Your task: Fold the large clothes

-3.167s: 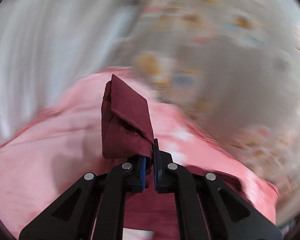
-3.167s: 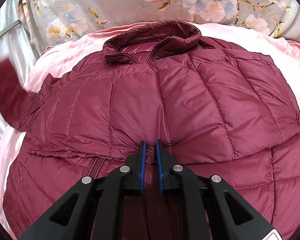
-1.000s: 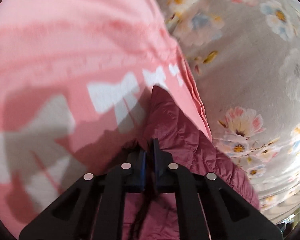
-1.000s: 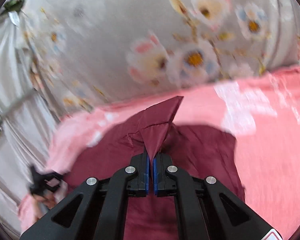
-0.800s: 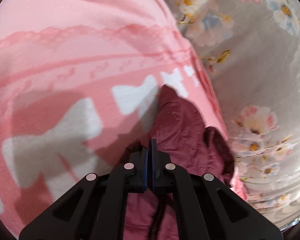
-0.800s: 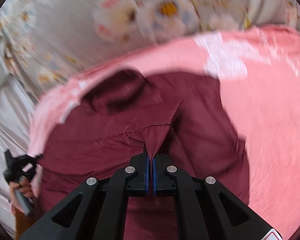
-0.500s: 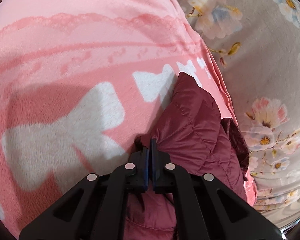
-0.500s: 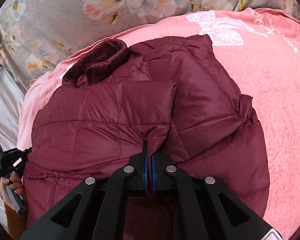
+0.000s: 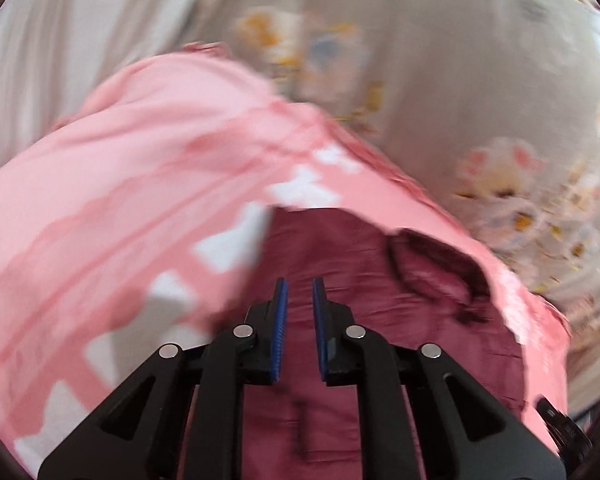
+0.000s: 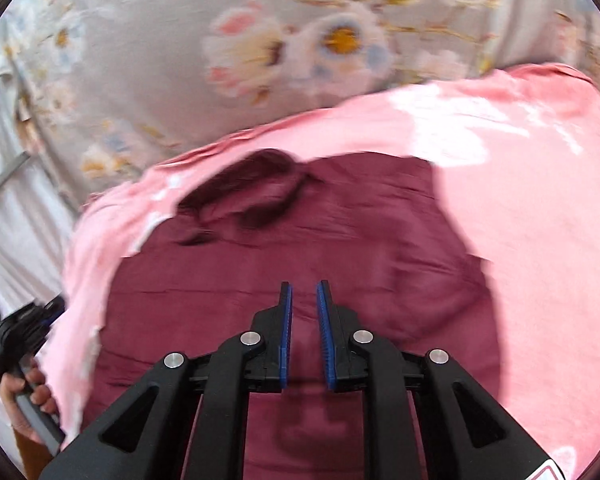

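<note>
Jaws on both grippers are opening, a narrow gap between the blue pads and nothing pinched in either: left gripper and right gripper both hang just above the maroon puffer jacket, clear of the fabric as far as the blur lets me tell. Jacket lies folded in on itself on the pink blanket, collar at the far end near the floral bedsheet. Step in hand looks like the release after a fold laid over the body. Next move probably calls for picking a fresh edge, likely the hem nearest the grippers, pinching it on both sides and carrying it toward the collar. Person's left hand on its gripper handle shows at the right view's lower left edge.
</note>
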A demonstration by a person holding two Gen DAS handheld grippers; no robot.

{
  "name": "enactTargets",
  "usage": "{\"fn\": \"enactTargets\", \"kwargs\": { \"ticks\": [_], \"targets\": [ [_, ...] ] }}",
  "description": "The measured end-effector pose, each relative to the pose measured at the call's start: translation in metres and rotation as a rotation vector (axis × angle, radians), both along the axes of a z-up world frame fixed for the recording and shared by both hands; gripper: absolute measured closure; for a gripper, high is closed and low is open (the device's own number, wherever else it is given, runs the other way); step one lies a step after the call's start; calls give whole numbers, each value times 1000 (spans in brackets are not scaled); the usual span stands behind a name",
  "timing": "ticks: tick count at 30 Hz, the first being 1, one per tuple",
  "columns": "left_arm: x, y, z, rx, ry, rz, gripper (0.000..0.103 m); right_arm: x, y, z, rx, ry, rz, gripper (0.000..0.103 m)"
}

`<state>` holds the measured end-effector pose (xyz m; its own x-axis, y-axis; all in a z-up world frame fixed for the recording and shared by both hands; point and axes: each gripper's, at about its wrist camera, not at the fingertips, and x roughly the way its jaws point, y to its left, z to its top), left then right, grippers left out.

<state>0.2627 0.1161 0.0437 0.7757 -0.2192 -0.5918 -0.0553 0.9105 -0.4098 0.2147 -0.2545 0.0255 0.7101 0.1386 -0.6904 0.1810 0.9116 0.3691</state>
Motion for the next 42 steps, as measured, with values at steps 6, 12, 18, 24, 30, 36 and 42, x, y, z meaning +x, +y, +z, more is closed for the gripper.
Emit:
{"fn": "enactTargets", "kwargs": {
  "ticks": [6,12,18,24,30,36,42],
  "targets": [
    [34,-68,-23,61,92,-137,91,36,54,-34,2,86,120,88],
    [34,-79,-71,72,192,-151,92,32,75,-66,-17,160,154,89],
    [27,-78,-89,94,184,-159,92,26,73,-81,-10,169,137,99],
    [23,-82,-95,131,150,-169,92,22,83,-81,-88,150,134,100],
    [24,-82,-96,138,135,-172,92,22,81,-79,-99,144,145,98],
    [25,-67,-70,10,124,-216,73,26,35,-43,133,96,133,45],
    [78,-78,-25,-233,99,-300,35,77,-37,-13,369,-4,-2,41]
  ]
}}
